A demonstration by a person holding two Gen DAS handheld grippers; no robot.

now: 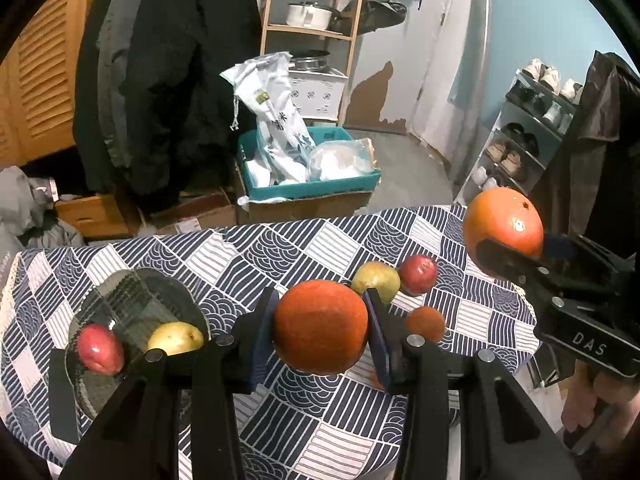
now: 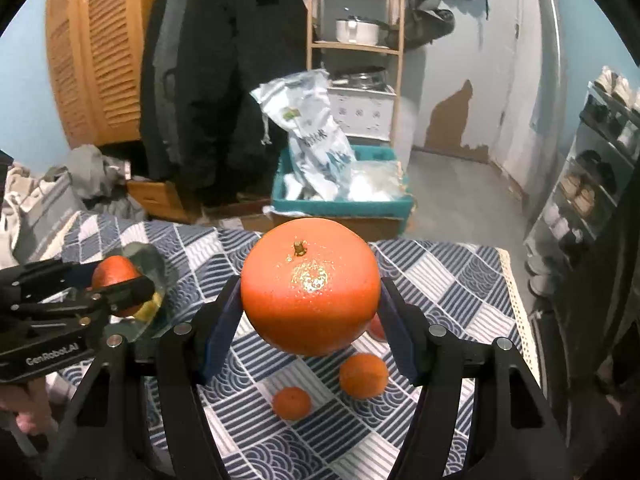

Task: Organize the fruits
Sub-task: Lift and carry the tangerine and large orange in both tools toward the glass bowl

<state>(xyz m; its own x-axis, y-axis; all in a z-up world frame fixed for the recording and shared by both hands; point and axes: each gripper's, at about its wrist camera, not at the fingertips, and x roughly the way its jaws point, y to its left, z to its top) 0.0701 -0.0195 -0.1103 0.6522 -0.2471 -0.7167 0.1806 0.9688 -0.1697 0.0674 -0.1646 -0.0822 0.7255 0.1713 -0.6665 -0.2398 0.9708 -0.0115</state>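
Claws: left claw (image 1: 320, 330) pinching round orange fruit (image 1: 320, 326); right claw (image 2: 310, 308) pinching large glossy orange fruit (image 2: 310, 296); both above checked blue-white tabletop (image 1: 280, 252).

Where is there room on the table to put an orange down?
Bare tablecloth lies between the glass plate and the green apple beside the red apple, and along the near edge. The plate's far part is free; its near part holds a red apple and a yellow fruit. It's crowded by the small oranges.
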